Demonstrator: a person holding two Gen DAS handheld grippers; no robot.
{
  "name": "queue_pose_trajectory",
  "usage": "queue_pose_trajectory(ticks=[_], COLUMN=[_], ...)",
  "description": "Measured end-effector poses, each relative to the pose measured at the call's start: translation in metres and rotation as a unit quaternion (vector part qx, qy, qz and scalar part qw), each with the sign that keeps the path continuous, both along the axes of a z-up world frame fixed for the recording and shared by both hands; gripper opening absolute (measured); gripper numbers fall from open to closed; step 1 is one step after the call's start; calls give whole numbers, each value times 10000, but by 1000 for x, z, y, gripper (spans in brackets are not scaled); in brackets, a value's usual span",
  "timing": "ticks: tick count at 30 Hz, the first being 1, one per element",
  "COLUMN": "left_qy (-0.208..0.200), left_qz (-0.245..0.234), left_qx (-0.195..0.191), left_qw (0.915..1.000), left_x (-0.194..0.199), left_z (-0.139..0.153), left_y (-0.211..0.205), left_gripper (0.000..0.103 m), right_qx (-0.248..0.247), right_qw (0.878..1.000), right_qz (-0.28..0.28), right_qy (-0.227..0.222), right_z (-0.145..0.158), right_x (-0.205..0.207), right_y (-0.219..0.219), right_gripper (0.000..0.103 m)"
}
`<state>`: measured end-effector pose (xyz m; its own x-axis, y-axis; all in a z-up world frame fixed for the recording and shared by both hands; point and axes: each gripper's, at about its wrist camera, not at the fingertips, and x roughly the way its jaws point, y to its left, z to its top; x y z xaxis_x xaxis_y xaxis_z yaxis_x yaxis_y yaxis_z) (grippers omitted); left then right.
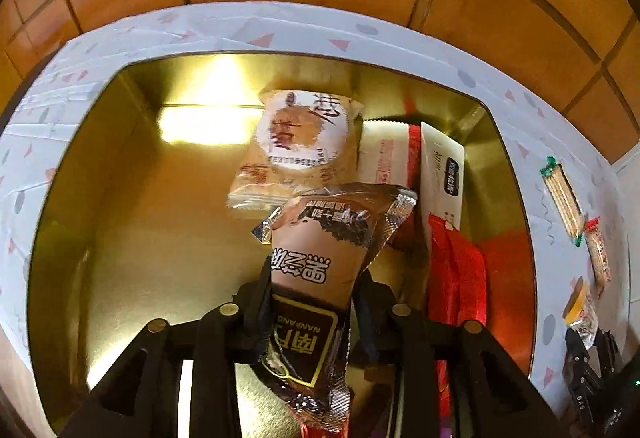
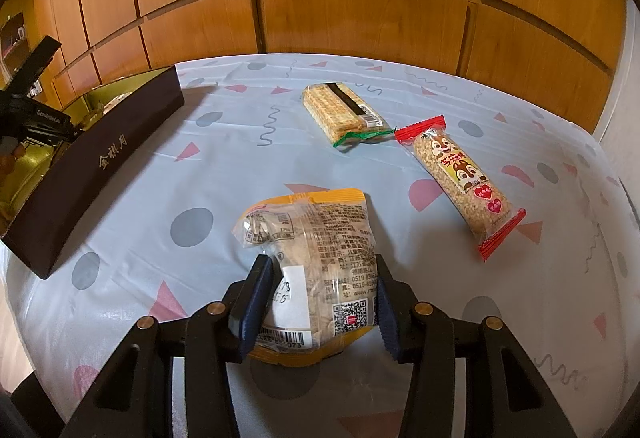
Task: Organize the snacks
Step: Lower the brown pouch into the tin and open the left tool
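My left gripper is shut on a brown sesame snack packet and holds it over the gold-lined box. In the box lie a round pastry packet, a white packet and red packets. My right gripper is shut on a yellow-edged clear pastry packet just above the tablecloth. A cracker packet and a sesame bar with a squirrel label lie on the cloth ahead of it.
The box's dark outer wall stands at the left of the right wrist view. The table has a pale patterned cloth. Wooden panels rise behind the table. The left gripper's body shows over the box.
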<state>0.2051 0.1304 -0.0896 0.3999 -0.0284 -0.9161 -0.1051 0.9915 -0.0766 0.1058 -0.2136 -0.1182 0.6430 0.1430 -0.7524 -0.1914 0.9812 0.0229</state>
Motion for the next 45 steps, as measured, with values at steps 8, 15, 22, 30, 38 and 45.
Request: queue_pose_trajectory(ticks=[8, 15, 22, 30, 38, 45], left_qy=[-406, -1032, -1343, -1518, -1545, -1525], left_qz=[-7, 204, 204, 291, 401, 487], left_qx=[159, 460, 512, 488, 458, 386], left_qw=[9991, 9934, 9894, 9868, 9861, 9863], left_x=[-30, -68, -106, -132, -146, -154], left_z=[21, 47, 57, 58, 54, 51], left_y=[0, -12, -19, -12, -1, 10], left_gripper=[42, 42, 42, 42, 42, 42], right_qx=[-14, -67, -206, -351, -556, -678], right_qw=[10000, 10000, 9998, 9994, 9980, 9970], right_qz=[-8, -10, -1, 17, -14, -47], right_qy=[-6, -9, 3, 59, 292, 358], right_z=[0, 0, 0, 0, 3, 4], right_x=[0, 0, 0, 1, 7, 8], right_y=[0, 1, 5, 8, 13, 17], right_gripper=[50, 50, 49, 49, 49, 48])
